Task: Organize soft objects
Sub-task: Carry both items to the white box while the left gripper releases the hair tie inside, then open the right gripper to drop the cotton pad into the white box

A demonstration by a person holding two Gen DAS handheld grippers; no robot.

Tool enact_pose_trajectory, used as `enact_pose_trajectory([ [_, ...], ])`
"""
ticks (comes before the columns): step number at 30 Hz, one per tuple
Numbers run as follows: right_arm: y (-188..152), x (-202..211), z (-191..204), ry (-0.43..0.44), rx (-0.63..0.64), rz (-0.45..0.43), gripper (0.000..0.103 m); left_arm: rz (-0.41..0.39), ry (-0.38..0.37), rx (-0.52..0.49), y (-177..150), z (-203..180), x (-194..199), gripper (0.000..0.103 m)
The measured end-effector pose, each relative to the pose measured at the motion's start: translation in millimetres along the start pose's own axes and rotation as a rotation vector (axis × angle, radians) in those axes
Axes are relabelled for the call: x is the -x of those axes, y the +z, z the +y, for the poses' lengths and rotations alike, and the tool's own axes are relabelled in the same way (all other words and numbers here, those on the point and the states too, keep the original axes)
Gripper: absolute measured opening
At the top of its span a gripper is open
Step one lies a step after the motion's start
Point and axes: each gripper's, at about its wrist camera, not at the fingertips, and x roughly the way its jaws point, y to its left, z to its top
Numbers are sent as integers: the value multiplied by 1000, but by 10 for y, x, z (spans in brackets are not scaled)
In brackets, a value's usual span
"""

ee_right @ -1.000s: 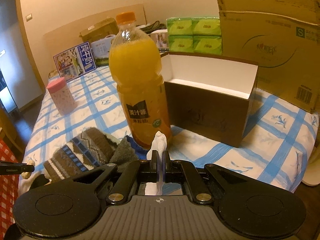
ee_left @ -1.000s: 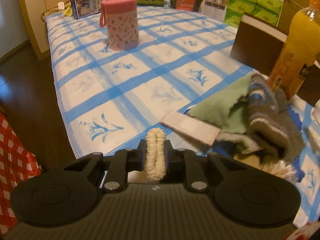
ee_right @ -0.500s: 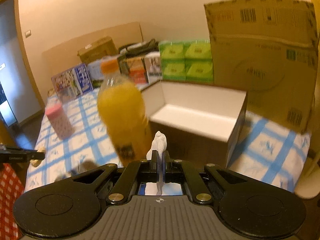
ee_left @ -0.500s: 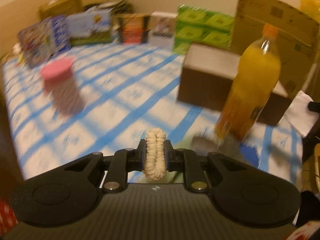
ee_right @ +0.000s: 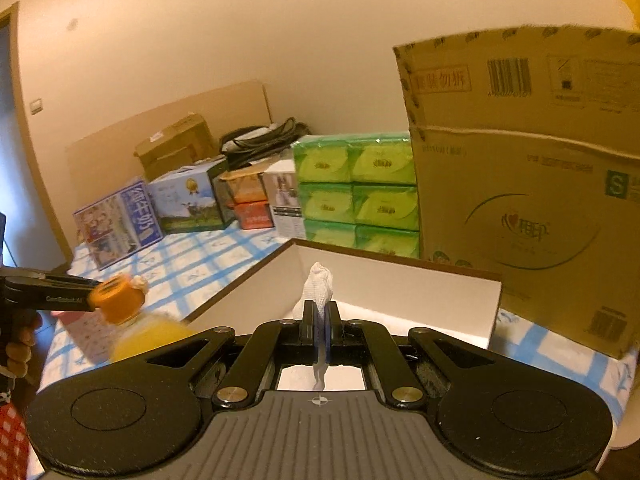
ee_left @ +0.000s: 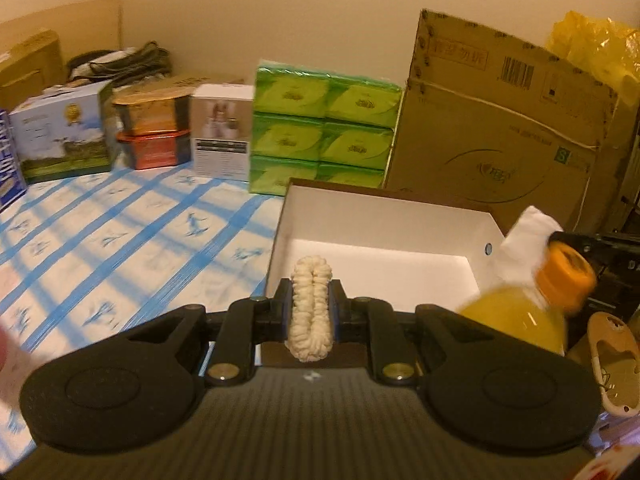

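While the orange juice bottle [ee_left: 532, 308] blurs, left gripper [ee_left: 311, 312] clamps a cream scrunchie [ee_left: 311, 316] — right gripper [ee_right: 320, 330] pinches white cloth [ee_right: 318, 288], its lower end hidden.

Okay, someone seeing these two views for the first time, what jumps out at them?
Each set of tongs grips something soft: the left tongs a cream scrunchie, the right tongs a white cloth. Just beyond both sits an open white-lined box, with an orange juice bottle between the two.

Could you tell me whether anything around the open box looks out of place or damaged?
Nothing looks damaged or spilled. The orange juice bottle stands close beside the open box, a hard item among soft ones.
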Motion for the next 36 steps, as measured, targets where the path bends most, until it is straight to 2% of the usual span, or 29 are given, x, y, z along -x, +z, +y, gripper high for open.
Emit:
enact_pose_trajectory([
  [6,31,-605,-259,-14,-77,65,3,82,-78,-4,178,42,-724,17],
  [11,-20,-971,-425,-7,-147,118,3,155,-120,-22,177,23,-1196,18],
  [13,-45,-1078,-458,-2,-163,132,3,184,-127,-38,169,-16,-1352,25],
  [16,-71,-1202,-495,-2,-200,142,3,231,-115,-50,132,-67,-1524,41],
  [17,-83,-1259,-518,8,-216,163,5,241,-113,-54,113,-85,-1563,46],
  [18,-95,-1304,-540,11,-232,181,14,244,-111,-56,94,-95,-1587,51],
  [19,-109,-1339,-557,12,-245,198,22,248,-107,-54,86,-92,-1604,55],
  [20,-125,-1363,-569,5,-248,210,43,254,-105,-49,71,-86,-1617,59],
  [21,-135,-1370,-568,-7,-243,211,59,255,-107,-43,64,-78,-1622,60],
  [28,-201,-1222,-604,-40,-249,219,60,239,-91,6,70,16,-1461,60],
  [36,-159,-722,-608,-53,-259,175,60,172,-55,27,115,70,-886,60],
])
